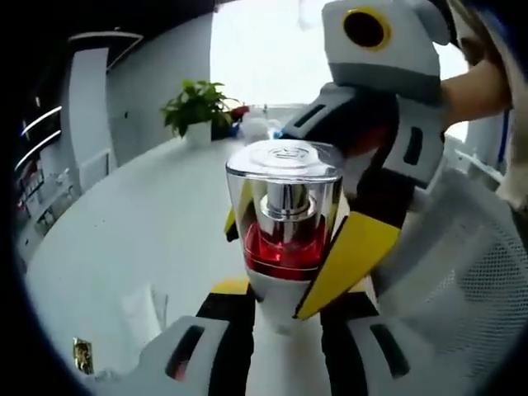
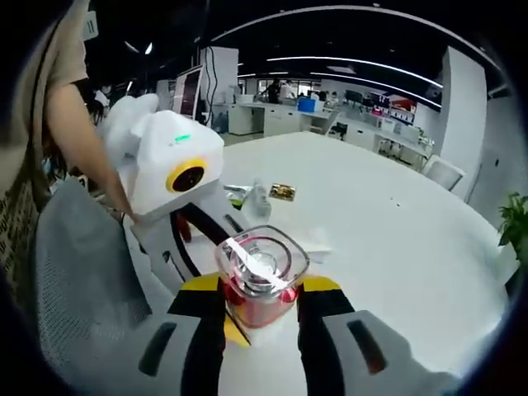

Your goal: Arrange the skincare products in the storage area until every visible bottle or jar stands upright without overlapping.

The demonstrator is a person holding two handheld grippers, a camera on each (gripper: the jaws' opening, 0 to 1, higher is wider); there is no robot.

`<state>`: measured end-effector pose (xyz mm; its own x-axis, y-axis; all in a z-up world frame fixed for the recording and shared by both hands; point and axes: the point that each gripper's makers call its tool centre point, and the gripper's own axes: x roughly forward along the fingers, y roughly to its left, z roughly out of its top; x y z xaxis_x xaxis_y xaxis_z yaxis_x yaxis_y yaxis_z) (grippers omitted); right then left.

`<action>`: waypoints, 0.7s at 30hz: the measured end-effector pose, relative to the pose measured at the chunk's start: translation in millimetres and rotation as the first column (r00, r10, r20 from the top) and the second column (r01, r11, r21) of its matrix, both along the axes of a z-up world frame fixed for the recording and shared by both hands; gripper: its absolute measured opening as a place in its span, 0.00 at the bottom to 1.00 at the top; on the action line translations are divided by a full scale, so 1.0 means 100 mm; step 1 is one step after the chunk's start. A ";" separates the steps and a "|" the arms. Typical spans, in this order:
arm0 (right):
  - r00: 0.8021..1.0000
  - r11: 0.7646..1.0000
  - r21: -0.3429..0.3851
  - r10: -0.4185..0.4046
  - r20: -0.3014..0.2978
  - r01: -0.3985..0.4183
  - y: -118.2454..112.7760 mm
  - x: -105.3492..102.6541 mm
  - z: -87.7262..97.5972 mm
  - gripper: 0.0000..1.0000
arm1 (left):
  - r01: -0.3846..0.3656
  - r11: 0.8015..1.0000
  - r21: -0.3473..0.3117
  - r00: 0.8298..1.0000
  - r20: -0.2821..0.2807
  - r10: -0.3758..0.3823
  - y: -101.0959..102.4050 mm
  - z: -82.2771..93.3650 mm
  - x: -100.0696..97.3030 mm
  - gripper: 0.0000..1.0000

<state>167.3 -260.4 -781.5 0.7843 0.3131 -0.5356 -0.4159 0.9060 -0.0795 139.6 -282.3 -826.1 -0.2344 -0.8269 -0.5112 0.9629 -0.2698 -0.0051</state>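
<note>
Between both tongs, square clear-capped bottle (image 1: 285, 223) (red liquid), glossy

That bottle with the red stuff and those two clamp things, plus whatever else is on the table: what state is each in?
Bottle: upright, clear cap on, red liquid inside, held off the table.
Left hand-held gripper: shut on the bottle's white base.
Right hand-held gripper: shut on the bottle, yellow pads on either side.
Potted plant: upright on the white table.
</note>
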 end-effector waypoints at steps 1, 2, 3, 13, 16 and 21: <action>1.000 1.000 0.001 0.002 0.000 -0.002 -0.03 0.02 0.00 0.33 | 0.000 1.000 0.000 1.000 0.003 0.000 -0.02 0.00 0.01 0.27; 1.000 1.000 0.001 0.005 0.002 -0.005 -0.05 0.04 0.00 0.33 | 0.000 1.000 0.000 1.000 0.004 0.000 -0.05 0.00 0.04 0.27; 1.000 1.000 0.001 0.007 0.004 -0.007 -0.07 0.06 0.00 0.33 | 0.002 1.000 0.001 1.000 0.006 -0.002 -0.08 0.00 0.06 0.27; 0.999 1.000 -0.003 0.010 0.031 -0.010 -0.34 0.27 0.01 0.33 | 0.038 0.999 0.008 0.998 0.040 -0.038 -0.35 0.00 0.28 0.27; 0.999 1.000 -0.012 0.023 0.033 -0.023 -0.42 0.33 0.00 0.33 | 0.042 0.999 0.010 0.998 0.046 -0.043 -0.43 0.00 0.34 0.27; 0.998 0.999 -0.021 0.043 0.040 -0.042 -0.55 0.44 0.00 0.34 | 0.031 0.999 0.011 0.998 0.047 -0.031 -0.54 -0.01 0.44 0.27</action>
